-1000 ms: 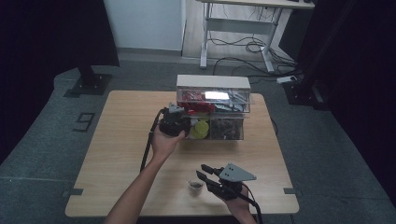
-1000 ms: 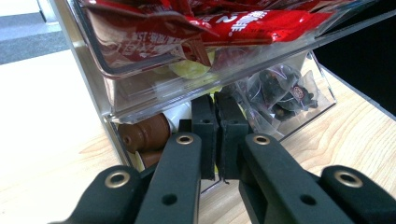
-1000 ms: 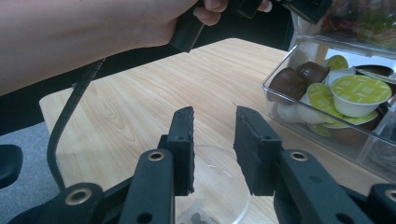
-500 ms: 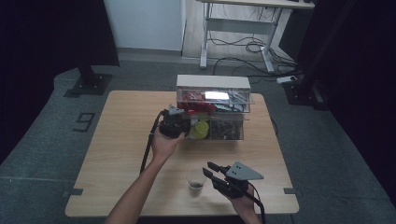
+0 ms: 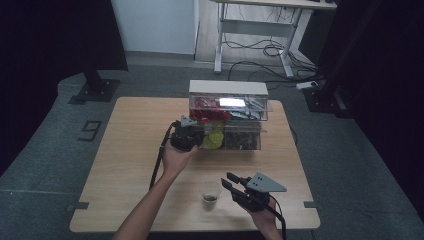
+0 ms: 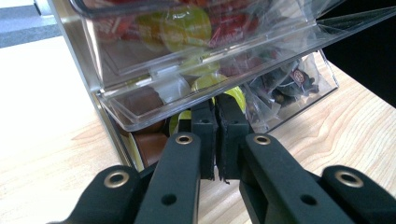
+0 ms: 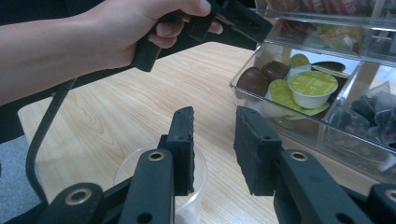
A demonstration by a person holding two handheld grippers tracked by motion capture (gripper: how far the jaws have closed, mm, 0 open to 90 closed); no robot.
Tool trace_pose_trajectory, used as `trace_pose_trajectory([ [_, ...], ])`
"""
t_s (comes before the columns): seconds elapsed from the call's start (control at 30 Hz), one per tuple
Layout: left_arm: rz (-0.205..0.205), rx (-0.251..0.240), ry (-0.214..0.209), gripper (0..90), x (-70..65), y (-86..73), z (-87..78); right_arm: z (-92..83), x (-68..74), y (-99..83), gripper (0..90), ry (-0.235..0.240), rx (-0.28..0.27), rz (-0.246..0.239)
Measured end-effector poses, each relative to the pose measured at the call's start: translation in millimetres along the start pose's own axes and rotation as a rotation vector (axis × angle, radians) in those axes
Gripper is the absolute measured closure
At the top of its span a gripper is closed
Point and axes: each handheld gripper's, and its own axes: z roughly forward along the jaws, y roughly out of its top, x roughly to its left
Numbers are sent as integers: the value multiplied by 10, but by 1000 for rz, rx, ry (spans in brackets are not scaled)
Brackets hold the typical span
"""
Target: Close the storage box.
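Care was due at the clear drawer (image 6: 154, 116), just ahead of the closed, empty left tongs (image 6: 215, 140), while the half-open, empty right tongs (image 7: 215, 135) hovered over the cup (image 5: 210, 192).

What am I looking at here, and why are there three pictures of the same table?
There is no robot. A person stands at a wooden table holding a tool in each hand: a hand-held gripper with two black jaws.

The wide picture comes from a fixed camera above the table. The other two come from small cameras that ride on each tool, so the black jaws rise from the bottom of those pictures.

At the back of the table stands a clear plastic organizer with two levels. Its lower drawer is pulled out and holds brown and green-lidded capsules and dark packets.

The left hand-held gripper has its jaws closed and pokes in just under the upper drawer, with nothing visibly between them. The right hand-held gripper is open and empty, beside a small clear cup near the table's front edge.
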Motion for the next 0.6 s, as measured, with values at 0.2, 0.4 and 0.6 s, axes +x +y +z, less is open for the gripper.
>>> trace_pose_trajectory([
  [0.2,-2,5,-7,872,6,-45,9,-9,-47,-20,674,-13,4,9],
  [0.4,-11,16,-6,876,34,-129,27,-7,-65,-29,674,-20,6,10],
  [0.6,-21,22,-10,885,31,-207,73,0,-88,-45,674,-22,12,14],
])
